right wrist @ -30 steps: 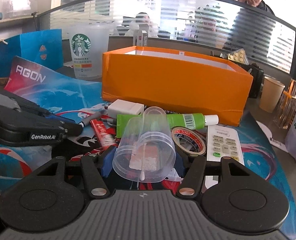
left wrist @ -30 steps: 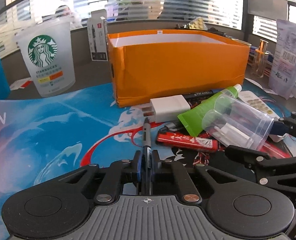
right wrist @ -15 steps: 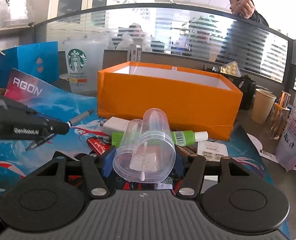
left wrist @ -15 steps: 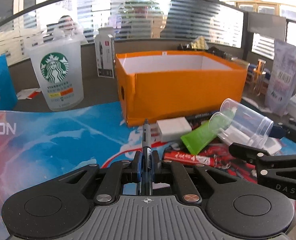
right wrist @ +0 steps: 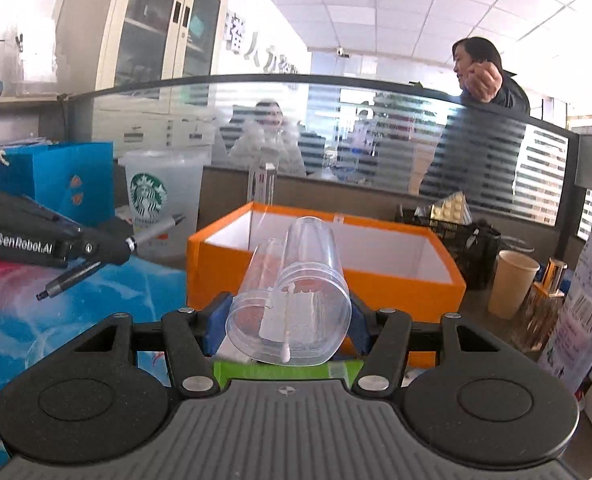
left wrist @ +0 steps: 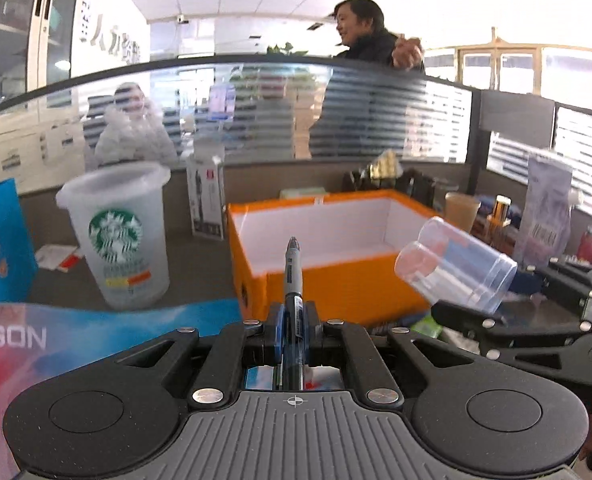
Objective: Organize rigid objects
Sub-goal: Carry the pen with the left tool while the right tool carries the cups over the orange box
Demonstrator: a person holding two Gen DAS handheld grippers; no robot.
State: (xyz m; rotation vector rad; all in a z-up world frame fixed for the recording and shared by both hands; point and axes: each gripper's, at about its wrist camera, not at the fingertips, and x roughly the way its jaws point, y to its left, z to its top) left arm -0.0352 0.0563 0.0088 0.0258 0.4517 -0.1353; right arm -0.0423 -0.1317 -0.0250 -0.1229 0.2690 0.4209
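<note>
An office table behind a striped glass partition carries an orange box point(left wrist: 336, 264), open at the top and white inside, with a Starbucks cup point(left wrist: 121, 236) well to its left on a blue and red mat point(left wrist: 95, 332). A second ago both grippers sat low over the clutter in front of the box; now both are raised to about the level of the box's rim, and its empty floor has come into view. The left gripper point(left wrist: 293, 320) has its fingers closed tight on a pen point(left wrist: 293, 276), whose tip points over the near wall of the box. The right gripper point(right wrist: 285, 316) has its fingers clamped on a clear plastic jar point(right wrist: 291, 300) lying on its side with a cotton swab inside, in front of the box's near wall. Both picks look finished, so what seems left is carrying each item over the rim and letting it go inside the box.
</note>
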